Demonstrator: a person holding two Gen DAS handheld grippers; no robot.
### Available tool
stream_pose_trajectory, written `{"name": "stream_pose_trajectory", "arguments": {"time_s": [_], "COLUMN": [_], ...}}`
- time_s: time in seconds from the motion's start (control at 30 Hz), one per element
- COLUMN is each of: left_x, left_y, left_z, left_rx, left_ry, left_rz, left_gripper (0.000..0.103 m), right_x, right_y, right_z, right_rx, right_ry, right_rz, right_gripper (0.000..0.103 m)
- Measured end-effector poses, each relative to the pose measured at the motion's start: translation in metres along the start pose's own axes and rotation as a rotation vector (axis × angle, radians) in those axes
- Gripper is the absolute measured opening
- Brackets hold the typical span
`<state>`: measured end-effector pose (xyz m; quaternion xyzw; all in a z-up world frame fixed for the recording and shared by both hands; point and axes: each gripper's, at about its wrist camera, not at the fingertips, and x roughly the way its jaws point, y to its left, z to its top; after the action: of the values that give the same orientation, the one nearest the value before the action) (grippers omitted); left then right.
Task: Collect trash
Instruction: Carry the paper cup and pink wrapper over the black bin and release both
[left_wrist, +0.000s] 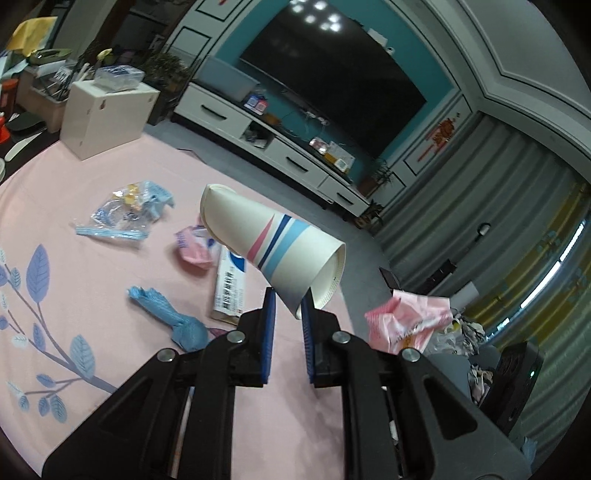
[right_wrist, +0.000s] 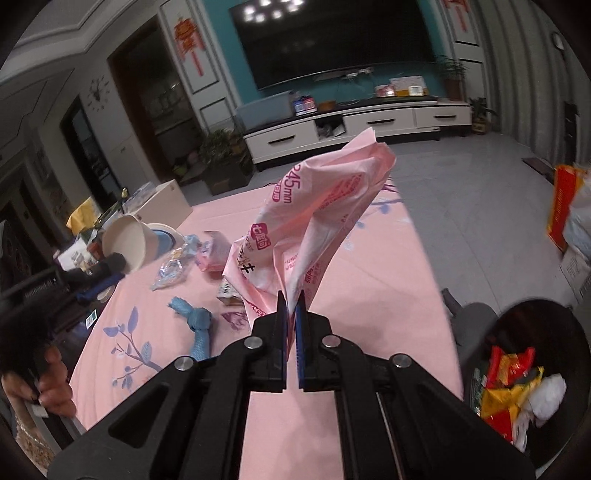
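We hold our left gripper (left_wrist: 288, 304) closed on the rim of a white paper cup with pink and blue stripes (left_wrist: 273, 247), which juts out tilted above the pink cloth-covered surface with a blue leaf print (left_wrist: 74, 236), its flattened base pointing away from us. Our right gripper (right_wrist: 291, 308) pinches a crumpled pink plastic wrapper with printed text (right_wrist: 317, 221) by its lower edge, so the wrapper stands up above the same surface. On the surface, beyond the cup as the left wrist view shows it, lie a clear plastic bag with blue print (left_wrist: 127, 212), a small crumpled pink packet (left_wrist: 194, 247) and a flat white carton with a barcode (left_wrist: 229, 288) that partly sits under the cup. Nearer to us than the cup lies a twisted blue cloth (left_wrist: 173, 317). Off the surface's right edge, in the right wrist view, stands a black round bin (right_wrist: 535, 369) on the floor, holding red and yellow wrappers (right_wrist: 506, 387) and white paper.
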<state>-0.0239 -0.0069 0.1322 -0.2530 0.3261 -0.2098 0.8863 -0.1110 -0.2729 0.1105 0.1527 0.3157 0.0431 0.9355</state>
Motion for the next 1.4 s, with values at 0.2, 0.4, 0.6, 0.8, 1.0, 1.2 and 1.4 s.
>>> {"name": "stream_pose_trajectory", "arguments": {"time_s": [0.2, 0.4, 0.6, 0.8, 1.0, 1.2, 1.4], "left_x": [-0.001, -0.003, 0.007, 0.028, 0.06, 0.106, 0.141], "left_y": [-0.037, -0.098, -0.148, -0.18, -0.21, -0.235, -0.227], "left_z": [-0.016, -0.048, -0.088, -0.122, -0.152, -0.189, -0.201], "left_rx": [0.087, 0.252, 0.376, 0.436, 0.47, 0.508, 0.462], "left_ry": [0.02, 0.068, 0.149, 0.224, 0.263, 0.374, 0.429], "left_rz": [-0.049, -0.142, -0.232, -0.262, -0.242, -0.243, -0.19], "left_gripper": [0.015, 0.015, 0.015, 0.015, 0.009, 0.006, 0.005], "right_x": [-0.03, -0.066, -0.101, -0.119, -0.12, -0.112, -0.1], "right_y": [-0.036, -0.06, -0.089, -0.123, -0.156, -0.178, -0.197], "right_z": [-0.012, -0.015, -0.027, -0.035, -0.046, -0.051, -0.055], "right_rx": [0.07, 0.14, 0.223, 0.271, 0.332, 0.359, 0.398], "right_ry": [-0.053, -0.134, -0.209, -0.238, -0.214, -0.173, -0.122], "right_rz": [-0.083, -0.141, -0.211, -0.282, -0.321, -0.342, -0.339], "right_gripper": [0.005, 0.005, 0.005, 0.005, 0.005, 0.005, 0.005]}}
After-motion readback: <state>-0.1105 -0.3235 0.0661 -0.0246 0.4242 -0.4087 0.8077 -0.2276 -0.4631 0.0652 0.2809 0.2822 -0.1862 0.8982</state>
